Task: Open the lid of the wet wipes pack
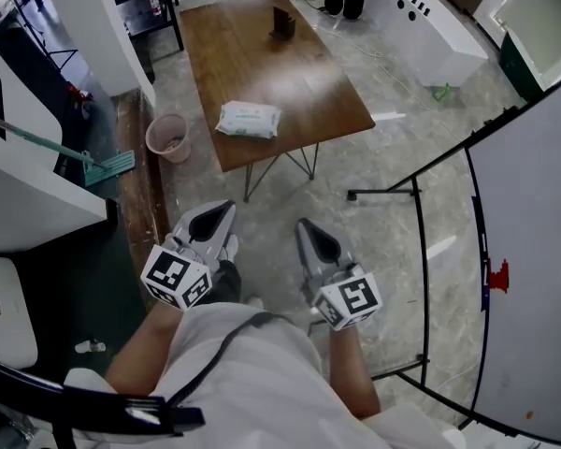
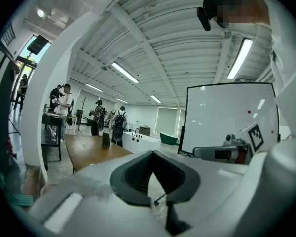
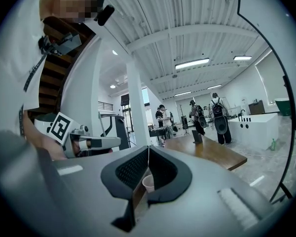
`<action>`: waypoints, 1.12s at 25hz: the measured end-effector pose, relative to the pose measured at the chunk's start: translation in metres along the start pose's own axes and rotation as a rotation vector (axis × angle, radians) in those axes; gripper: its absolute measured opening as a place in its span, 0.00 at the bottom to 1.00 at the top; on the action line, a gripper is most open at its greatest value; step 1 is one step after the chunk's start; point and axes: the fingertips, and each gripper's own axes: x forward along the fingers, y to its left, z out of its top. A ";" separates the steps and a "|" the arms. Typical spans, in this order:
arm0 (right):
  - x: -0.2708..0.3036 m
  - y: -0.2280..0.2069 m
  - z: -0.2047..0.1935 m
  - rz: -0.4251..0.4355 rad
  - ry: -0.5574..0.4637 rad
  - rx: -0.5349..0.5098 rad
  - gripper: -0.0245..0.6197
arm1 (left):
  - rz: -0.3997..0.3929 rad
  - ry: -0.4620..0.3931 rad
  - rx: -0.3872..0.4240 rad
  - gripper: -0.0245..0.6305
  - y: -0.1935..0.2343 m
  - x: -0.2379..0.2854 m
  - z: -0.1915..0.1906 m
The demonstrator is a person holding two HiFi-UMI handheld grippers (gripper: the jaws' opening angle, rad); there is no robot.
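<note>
Spotter: Wet wipes pack (image 1: 249, 120) lies flat on the wooden table (image 1: 262, 59), close to its near edge and toward the left corner. Both grippers hang well short of it, over the floor.

Operator: Jaws?

Spotter: Left gripper (image 1: 226, 210) has its jaws together with nothing between them. Right gripper (image 1: 305, 224) is the same, closed and empty.

Operator: So what could bite us?

Spotter: A few things, as I judge it. Closed tips can't take a lid tab, so arriving like this would only prod the pack. It looks soft and light, so a push from the far side could slide it off the near edge, perhaps toward the pink bucket (image 1: 167, 137) on the floor just left of the table.

Operator: And the lid itself?

Spotter: Too small to make out from here, so I can't tell which end hinges. Pulling the lid up with one gripper while the other isn't pinning the pack would likely raise the whole thing rather than open it.
</note>
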 end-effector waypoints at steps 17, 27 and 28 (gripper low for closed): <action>0.161 -0.058 0.034 -0.072 0.028 -0.027 0.05 | -0.122 0.039 -0.009 0.04 0.141 0.106 0.037; 0.242 -0.077 0.041 -0.123 0.058 -0.049 0.05 | -0.187 0.065 -0.005 0.05 0.217 0.146 0.041; 0.248 -0.078 0.040 -0.128 0.061 -0.050 0.05 | -0.190 0.066 -0.008 0.05 0.223 0.148 0.041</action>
